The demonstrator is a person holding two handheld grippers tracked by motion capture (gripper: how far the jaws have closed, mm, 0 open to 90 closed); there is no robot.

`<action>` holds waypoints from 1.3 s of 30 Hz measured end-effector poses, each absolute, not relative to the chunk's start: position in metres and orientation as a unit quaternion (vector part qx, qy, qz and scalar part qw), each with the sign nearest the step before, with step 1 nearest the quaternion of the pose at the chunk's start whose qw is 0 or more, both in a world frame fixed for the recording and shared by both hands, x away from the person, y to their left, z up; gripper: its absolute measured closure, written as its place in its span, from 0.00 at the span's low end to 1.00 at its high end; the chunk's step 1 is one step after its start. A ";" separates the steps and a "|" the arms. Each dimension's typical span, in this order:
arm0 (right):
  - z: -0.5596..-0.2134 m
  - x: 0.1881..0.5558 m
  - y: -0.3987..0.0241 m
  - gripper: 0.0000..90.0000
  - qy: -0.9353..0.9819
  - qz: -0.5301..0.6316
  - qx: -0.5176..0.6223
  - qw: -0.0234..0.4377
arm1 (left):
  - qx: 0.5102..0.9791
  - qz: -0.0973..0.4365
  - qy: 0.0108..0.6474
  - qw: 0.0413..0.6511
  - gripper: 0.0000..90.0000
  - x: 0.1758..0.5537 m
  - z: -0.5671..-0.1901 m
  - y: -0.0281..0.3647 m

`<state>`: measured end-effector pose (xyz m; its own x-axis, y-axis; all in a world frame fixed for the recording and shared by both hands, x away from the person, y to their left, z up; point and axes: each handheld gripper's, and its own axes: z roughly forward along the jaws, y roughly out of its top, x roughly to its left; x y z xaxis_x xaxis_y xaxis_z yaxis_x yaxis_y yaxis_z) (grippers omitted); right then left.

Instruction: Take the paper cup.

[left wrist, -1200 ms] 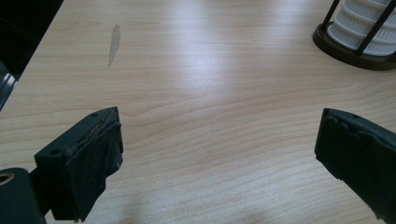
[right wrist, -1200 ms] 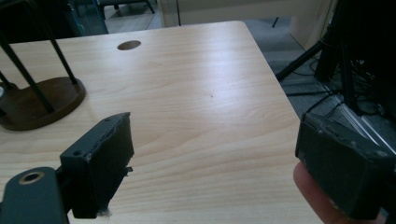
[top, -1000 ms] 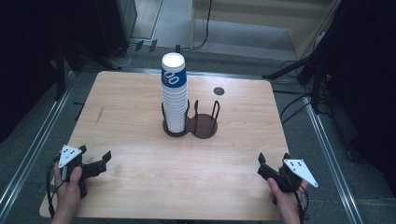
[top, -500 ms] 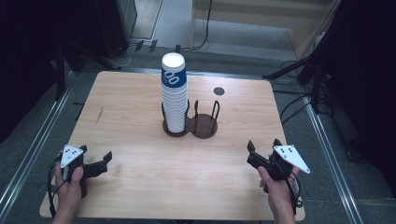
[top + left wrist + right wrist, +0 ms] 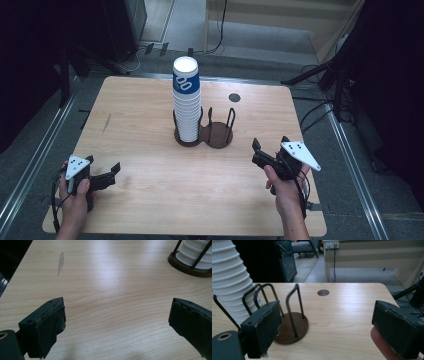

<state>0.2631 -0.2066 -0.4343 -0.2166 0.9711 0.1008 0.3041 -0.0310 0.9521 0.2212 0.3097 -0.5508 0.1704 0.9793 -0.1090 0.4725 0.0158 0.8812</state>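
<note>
The stack of paper cups (image 5: 186,100) stands upright in the left ring of a dark two-ring holder (image 5: 204,134) near the middle of the surface (image 5: 150,190), a little toward its far edge. The topmost cup carries a blue band with white figures; the cups below show as white ribbed rims. The holder's right ring is bare, its thin wire hoops rising from a round brown base. Behind and to the right of the holder a small round hole (image 5: 234,98) is cut in the wood.

The right gripper (image 5: 270,150) is held above the surface at the near right, well apart from the holder and pointing toward it. Its jaws stand spread with nothing between them, and they have just been opening wider. In the right gripper view the cup stack (image 5: 232,282) and the empty ring lie ahead between the jaws, and a fingertip (image 5: 384,347) shows under the right jaw.

The left gripper (image 5: 107,175) sits low at the near left corner, well apart from the cups. Its jaws are spread wide over bare wood, holding nothing. In the left gripper view a grey streak (image 5: 60,263) marks the wood ahead, and the holder's base (image 5: 190,265) shows at the upper right.
</note>
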 end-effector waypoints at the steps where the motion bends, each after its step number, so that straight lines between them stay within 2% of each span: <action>1: -0.431 0.266 -0.201 0.10 0.609 0.495 0.520 0.336 | 0.634 0.299 0.573 0.424 0.02 0.222 -0.551 0.309; 39: -0.396 0.303 -0.105 0.11 0.641 0.522 0.469 0.310 | 0.654 0.299 0.559 0.412 0.02 0.224 -0.551 0.305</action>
